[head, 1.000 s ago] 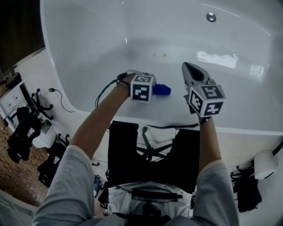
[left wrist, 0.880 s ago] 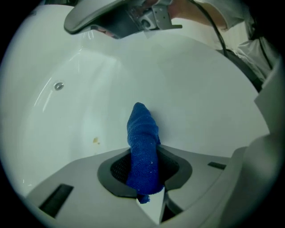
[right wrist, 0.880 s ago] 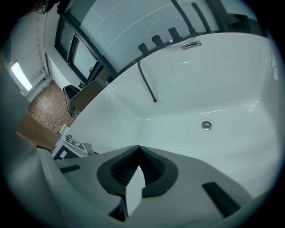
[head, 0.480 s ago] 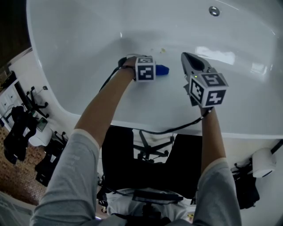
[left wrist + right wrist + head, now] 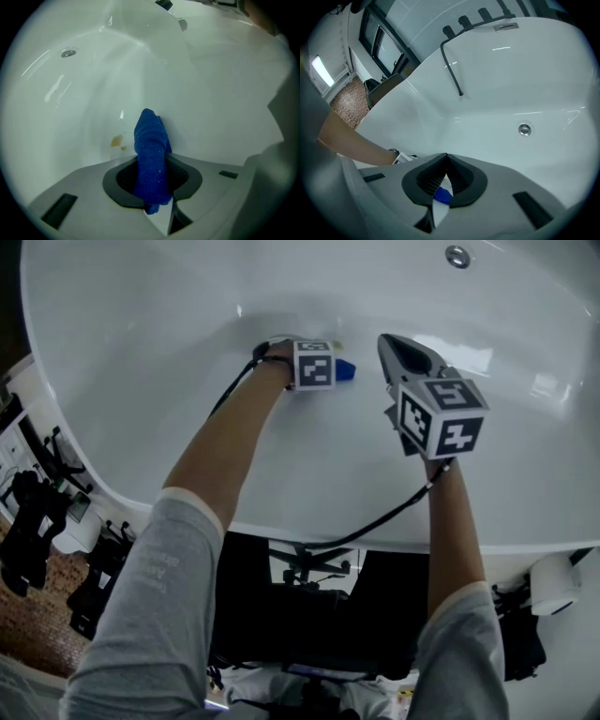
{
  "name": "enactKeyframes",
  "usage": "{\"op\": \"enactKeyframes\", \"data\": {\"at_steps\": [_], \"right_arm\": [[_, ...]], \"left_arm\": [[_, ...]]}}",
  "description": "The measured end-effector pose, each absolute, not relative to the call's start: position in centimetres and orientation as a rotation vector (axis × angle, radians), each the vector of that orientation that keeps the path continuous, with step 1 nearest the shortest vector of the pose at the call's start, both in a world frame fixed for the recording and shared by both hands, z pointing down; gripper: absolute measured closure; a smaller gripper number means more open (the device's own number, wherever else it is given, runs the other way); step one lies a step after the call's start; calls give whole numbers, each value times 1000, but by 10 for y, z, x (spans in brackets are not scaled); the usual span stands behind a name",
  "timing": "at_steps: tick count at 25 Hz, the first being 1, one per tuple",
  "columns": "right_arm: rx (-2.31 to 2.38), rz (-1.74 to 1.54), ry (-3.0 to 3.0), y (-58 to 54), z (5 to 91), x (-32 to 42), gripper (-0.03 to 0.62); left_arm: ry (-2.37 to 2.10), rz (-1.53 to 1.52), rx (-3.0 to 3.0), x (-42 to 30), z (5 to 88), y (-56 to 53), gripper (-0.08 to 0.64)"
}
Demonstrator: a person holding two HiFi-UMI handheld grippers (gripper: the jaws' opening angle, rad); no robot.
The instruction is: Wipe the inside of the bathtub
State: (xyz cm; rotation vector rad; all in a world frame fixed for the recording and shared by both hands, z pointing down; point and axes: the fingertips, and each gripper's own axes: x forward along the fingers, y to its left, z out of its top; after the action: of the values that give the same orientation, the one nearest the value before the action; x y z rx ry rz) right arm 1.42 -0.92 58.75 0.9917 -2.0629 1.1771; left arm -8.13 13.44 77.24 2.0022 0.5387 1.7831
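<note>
1. Left gripper [image 5: 154, 180]: the jaws are clamped on the blue cloth [image 5: 151, 150]. It runs up through the pads and its free end sticks out past the tips.
2. Right gripper [image 5: 446, 163]: the jaws are closed together with nothing between them. The blue speck in the gap is the cloth seen far below.
3. Change: over the last second my left arm has stretched deeper into the bathtub [image 5: 169, 381]. The cloth has slid from the near wall down toward the floor. The right gripper has stayed hovering above the basin, beside the left one, and does no work.
4. What it means: I judge that a wiping stroke is under way, pushing away from the near rim. Only a strip of the tub is covered so far, and most of the inside is left.
5. Cloth against surface: the free end seems to press on the white floor, but I can't confirm contact.
6. Yellowish stain [image 5: 116, 140]: it sits just beside the cloth tip, on its left in the left gripper view, not yet under it. It is likely the next thing to swipe.
7. Drain fitting [image 5: 457, 256]: it is well apart, on the far wall.
</note>
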Motion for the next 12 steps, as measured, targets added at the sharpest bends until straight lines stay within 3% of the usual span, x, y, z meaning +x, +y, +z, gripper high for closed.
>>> {"op": "enactKeyframes", "data": {"at_steps": [12], "right_arm": [[995, 1247, -2029, 3, 598, 21, 583]], "left_arm": [[602, 1764, 2028, -72, 759, 140, 468]]}}
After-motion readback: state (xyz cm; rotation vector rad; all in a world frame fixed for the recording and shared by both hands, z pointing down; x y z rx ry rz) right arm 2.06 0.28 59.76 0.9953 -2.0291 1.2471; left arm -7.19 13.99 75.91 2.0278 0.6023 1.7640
